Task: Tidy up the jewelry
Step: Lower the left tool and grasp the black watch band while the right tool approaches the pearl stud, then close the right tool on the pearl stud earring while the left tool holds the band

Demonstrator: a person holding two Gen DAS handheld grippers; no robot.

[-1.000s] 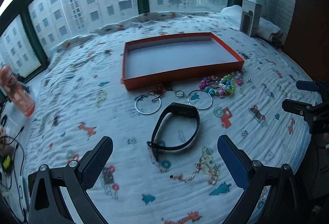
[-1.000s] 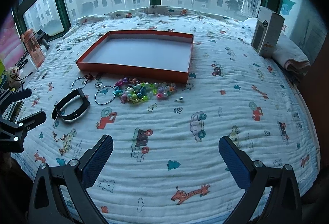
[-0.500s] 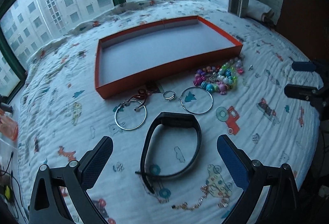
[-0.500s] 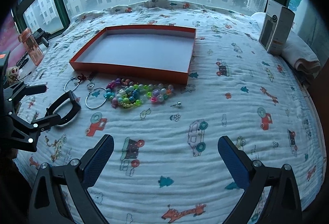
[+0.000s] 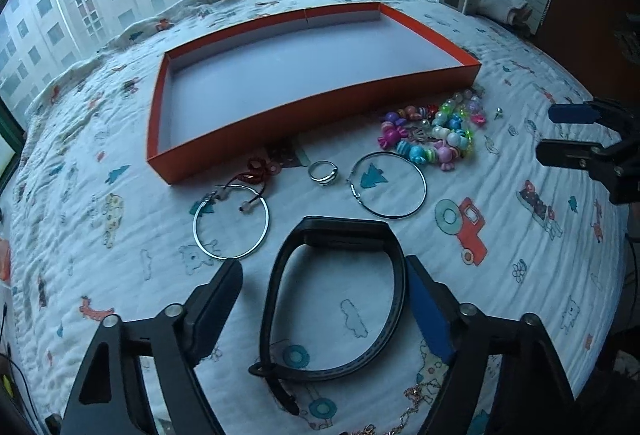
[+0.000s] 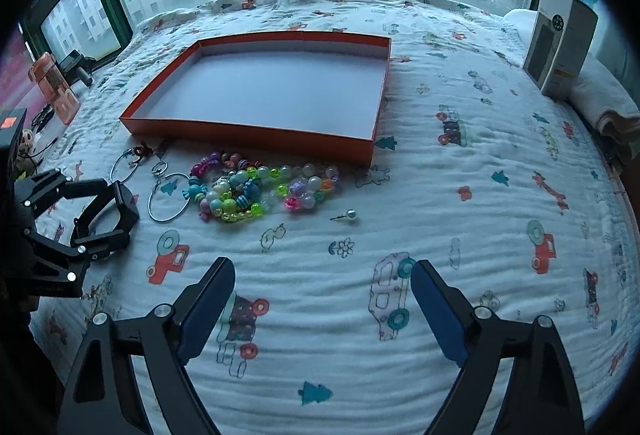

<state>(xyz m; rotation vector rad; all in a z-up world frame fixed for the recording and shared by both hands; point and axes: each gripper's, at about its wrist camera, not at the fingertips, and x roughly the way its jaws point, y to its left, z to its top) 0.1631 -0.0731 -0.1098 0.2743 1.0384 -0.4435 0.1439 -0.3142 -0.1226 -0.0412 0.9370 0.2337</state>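
An empty orange tray (image 5: pixel 288 115) (image 6: pixel 256 131) lies on the bed. In front of it lie a black wristband (image 5: pixel 344 235), two silver hoops (image 5: pixel 231 222) (image 5: pixel 387 184), a ring (image 5: pixel 323 171), a red cord piece (image 5: pixel 256 171), a pile of coloured beads (image 5: pixel 436 131) (image 6: pixel 260 187), a pearl pin (image 6: pixel 347 215) and a gold chain (image 5: pixel 412 415). My left gripper (image 5: pixel 322 291) is open, its fingers on either side of the wristband's near part, the right finger close against the strap. My right gripper (image 6: pixel 322 287) is open and empty over bare bedspread.
The printed white bedspread (image 6: pixel 480 195) covers the bed. A white box (image 6: pixel 560 47) stands at the far right by folded towels (image 6: pixel 612 107). An orange object (image 6: pixel 54 87) sits at the left edge. Windows run along the back.
My left gripper has moved forward and down until its fingers straddle the black wristband. My right gripper has edged forward a little. Nothing has been picked up.
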